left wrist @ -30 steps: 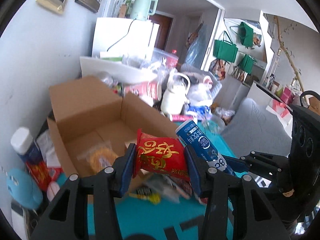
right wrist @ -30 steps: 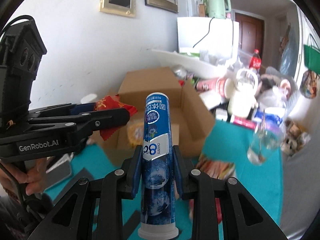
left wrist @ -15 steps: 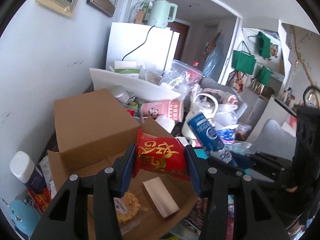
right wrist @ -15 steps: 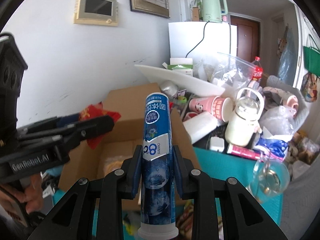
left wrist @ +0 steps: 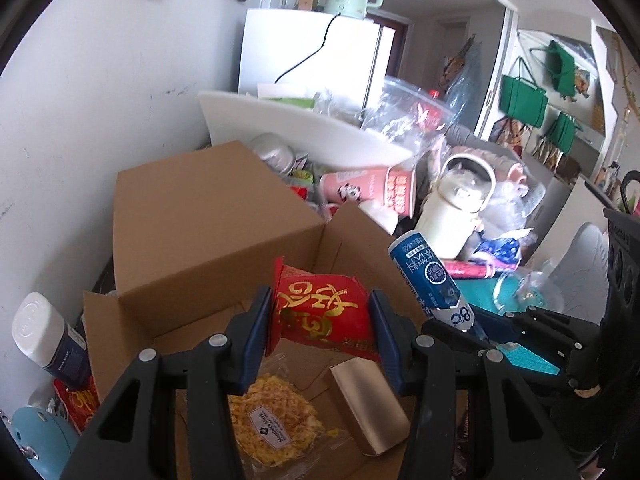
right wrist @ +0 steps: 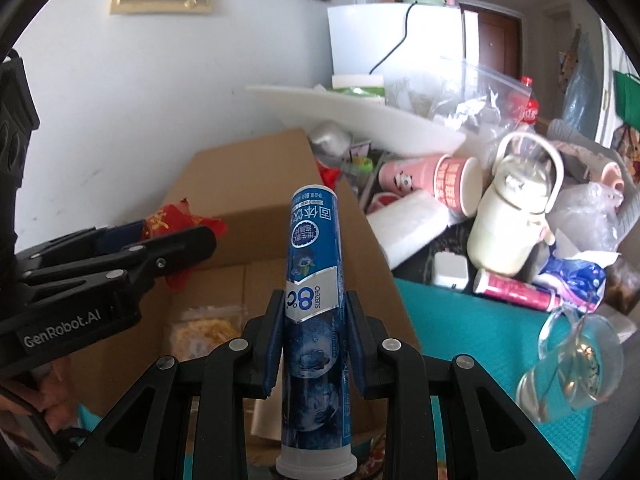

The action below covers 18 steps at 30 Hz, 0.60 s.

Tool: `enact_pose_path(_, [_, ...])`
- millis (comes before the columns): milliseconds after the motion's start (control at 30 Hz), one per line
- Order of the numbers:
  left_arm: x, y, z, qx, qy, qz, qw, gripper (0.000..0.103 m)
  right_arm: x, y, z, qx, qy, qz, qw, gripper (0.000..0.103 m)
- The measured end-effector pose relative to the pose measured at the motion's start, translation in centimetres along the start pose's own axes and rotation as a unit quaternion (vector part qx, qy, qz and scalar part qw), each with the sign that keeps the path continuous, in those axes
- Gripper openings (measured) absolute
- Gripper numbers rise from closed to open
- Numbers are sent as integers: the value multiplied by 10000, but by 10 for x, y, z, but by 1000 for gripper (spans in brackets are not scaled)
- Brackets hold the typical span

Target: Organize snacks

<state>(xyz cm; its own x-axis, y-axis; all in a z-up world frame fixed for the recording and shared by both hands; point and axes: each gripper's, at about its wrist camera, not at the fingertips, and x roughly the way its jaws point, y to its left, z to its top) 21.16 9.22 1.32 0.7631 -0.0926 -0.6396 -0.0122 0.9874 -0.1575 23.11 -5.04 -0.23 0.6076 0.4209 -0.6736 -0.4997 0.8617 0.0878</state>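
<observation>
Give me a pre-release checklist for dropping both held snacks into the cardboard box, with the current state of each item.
1. Left gripper clamps the red snack packet: ok.
2. Right gripper clamps the blue tube: ok.
3. Cardboard box open, flaps up: ok.
4. Red snack packet above the box opening: ok.
5. Blue tube fully over the opening rather than its right wall: cannot tell.
6. Free floor space beside the yellow snack bag and gold box: ok.
</observation>
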Motion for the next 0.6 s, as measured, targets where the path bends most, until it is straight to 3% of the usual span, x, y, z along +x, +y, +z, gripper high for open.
enact_pose_path(600, [43,11,-14,149,811,639,9945,48,47,3,-13,-131,591,-274,9978,28])
